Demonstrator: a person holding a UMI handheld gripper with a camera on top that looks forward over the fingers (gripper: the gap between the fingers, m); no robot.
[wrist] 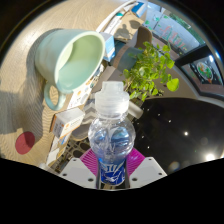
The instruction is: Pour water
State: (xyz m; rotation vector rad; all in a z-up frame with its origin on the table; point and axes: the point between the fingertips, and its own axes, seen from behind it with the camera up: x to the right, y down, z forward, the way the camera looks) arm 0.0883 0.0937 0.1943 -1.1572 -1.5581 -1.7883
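A clear plastic water bottle (110, 135) with a white cap and a blue label stands upright between my fingers. My gripper (111, 166) is shut on the bottle: both magenta pads (92, 159) press against its lower body at the label. Beyond the bottle and to the left, a pale green cup (72, 58) appears tilted, its open mouth facing toward me. It rests on a light surface, and its handle side is hidden. The bottle holds water in its lower part.
A leafy green plant (150, 68) stands just beyond the bottle to the right. A dark glossy tabletop (185, 125) spreads to the right. A light tray or board (70, 120) lies left of the bottle. Cluttered shelves show far behind.
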